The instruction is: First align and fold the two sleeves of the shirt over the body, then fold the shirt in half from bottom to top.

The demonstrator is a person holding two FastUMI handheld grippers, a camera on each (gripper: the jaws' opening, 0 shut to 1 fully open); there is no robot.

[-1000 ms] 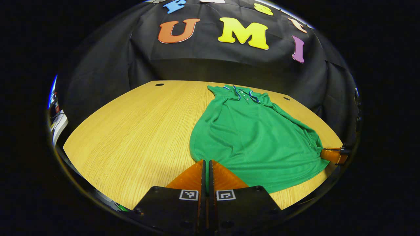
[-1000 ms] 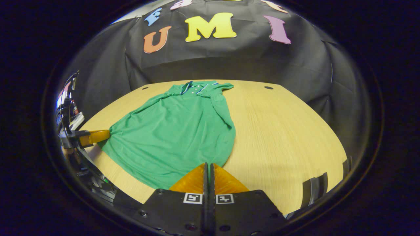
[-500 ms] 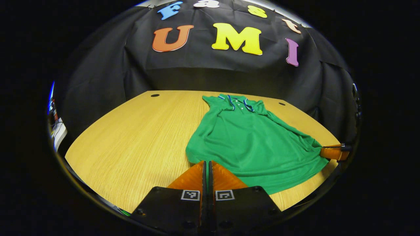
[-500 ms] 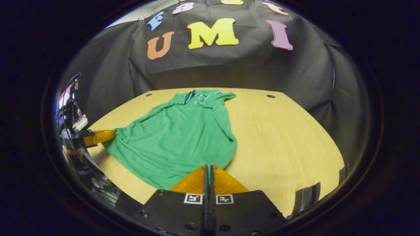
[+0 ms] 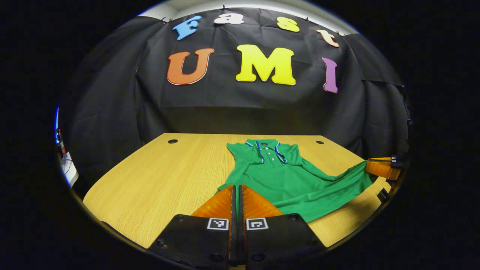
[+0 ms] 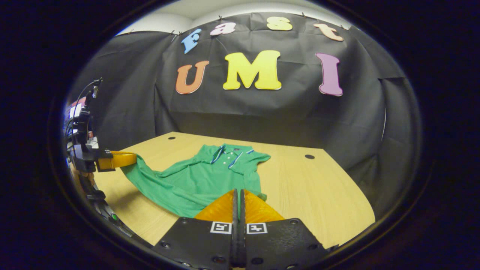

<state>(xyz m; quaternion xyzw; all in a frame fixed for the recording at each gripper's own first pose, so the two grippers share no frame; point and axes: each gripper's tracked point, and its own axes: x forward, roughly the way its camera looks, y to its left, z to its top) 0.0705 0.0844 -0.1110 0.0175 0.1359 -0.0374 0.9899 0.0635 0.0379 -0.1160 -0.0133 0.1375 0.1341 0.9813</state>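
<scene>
Both claws, left (image 5: 237,189) and right (image 6: 237,194), clenched on shirt (image 5: 285,178) hem corners; hem has risen off the surface (image 5: 157,180) since a second ago. Bottom-to-top fold looks begun.

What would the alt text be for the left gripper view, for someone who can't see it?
The left gripper is shut on the hem of a green polo shirt, lifting it off a light wooden table; at far right, the right gripper holds up the hem's other corner.
</scene>
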